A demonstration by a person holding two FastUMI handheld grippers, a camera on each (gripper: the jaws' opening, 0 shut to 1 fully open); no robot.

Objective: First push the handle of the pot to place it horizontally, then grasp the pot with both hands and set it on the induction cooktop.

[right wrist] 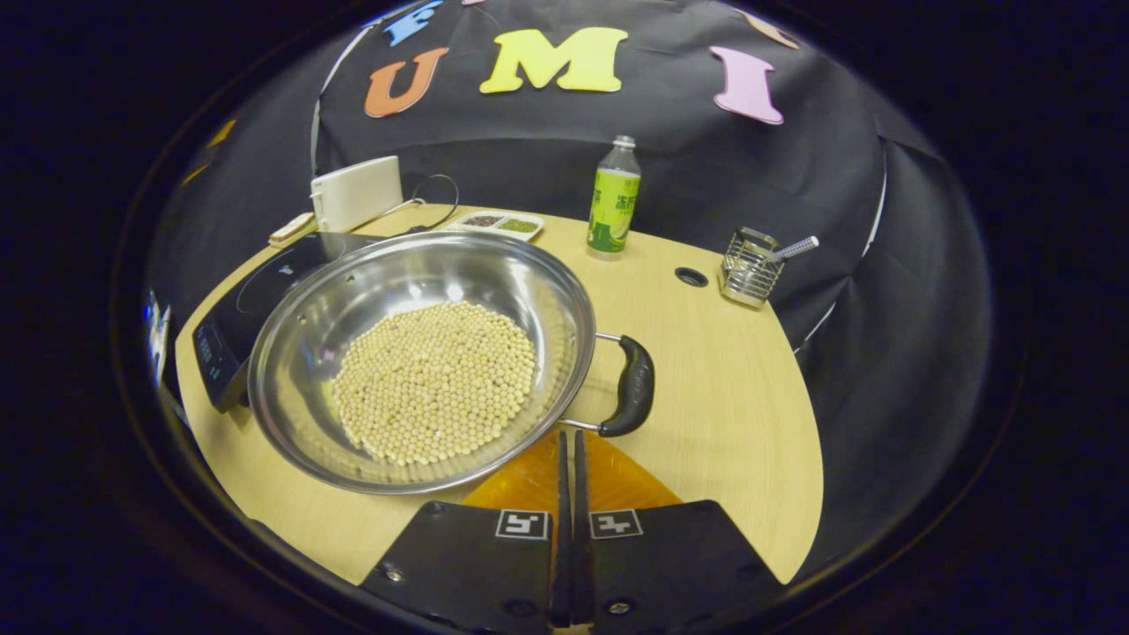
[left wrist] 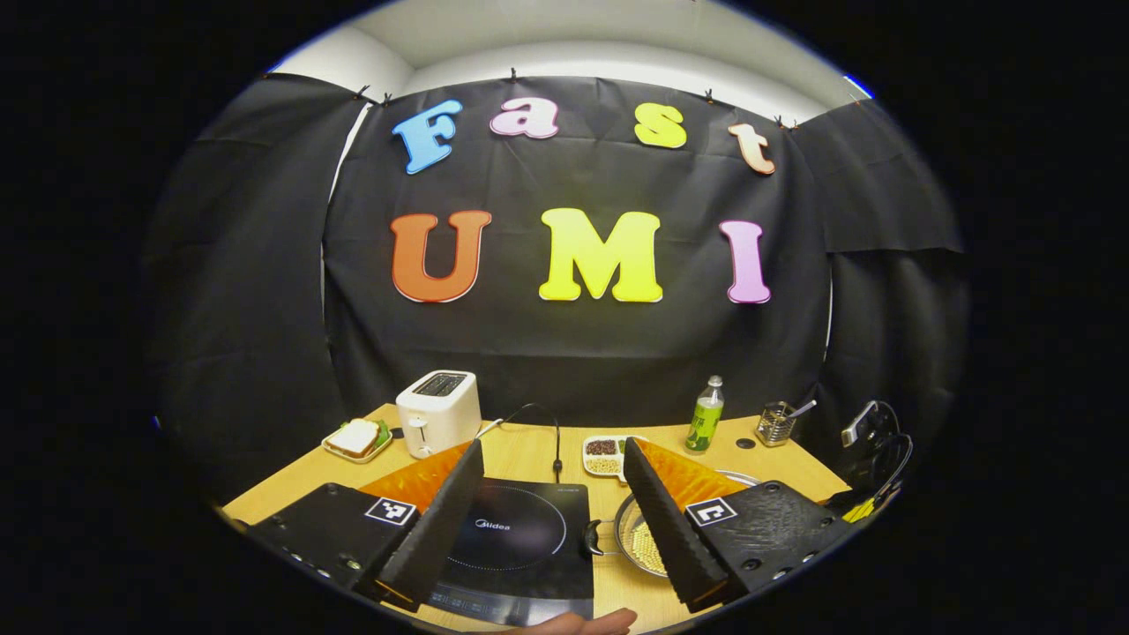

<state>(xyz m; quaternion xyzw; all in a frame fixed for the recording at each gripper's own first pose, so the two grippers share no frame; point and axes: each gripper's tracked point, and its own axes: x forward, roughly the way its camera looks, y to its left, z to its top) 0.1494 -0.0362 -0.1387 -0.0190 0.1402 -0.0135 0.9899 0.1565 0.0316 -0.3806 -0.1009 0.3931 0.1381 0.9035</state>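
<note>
the pot point(right wrist: 414, 353) sat on the pale wood surface point(right wrist: 723, 414), just beside the cooktop point(right wrist: 265, 282), its rim overlapping the cooktop's near edge in the right gripper view. the right gripper point(right wrist: 569, 459) had its fingers pressed together with nothing between them, their tips just under the near end of the pot's handle point(right wrist: 631, 388). that suited a push: closed fingers make one stiff edge. judging from the task, the handle step was in hand, and the nudge would do best low on the grip, slow, so the pot would not skid or tip its load.

the left gripper point(left wrist: 551, 511) had its fingers spread wide and empty, above the cooktop, with the pot's other handle point(left wrist: 593, 536) between them farther off. it looked ready for the two-handed lift.

the pot was thin polished steel, wide and shallow, mirror-bright inside, holding a heap of small round pale beans point(right wrist: 432, 379) that would roll if tilted. the handle was a dark, smooth, curved loop on two wire arms. the cooktop was flat glossy black glass.
</note>
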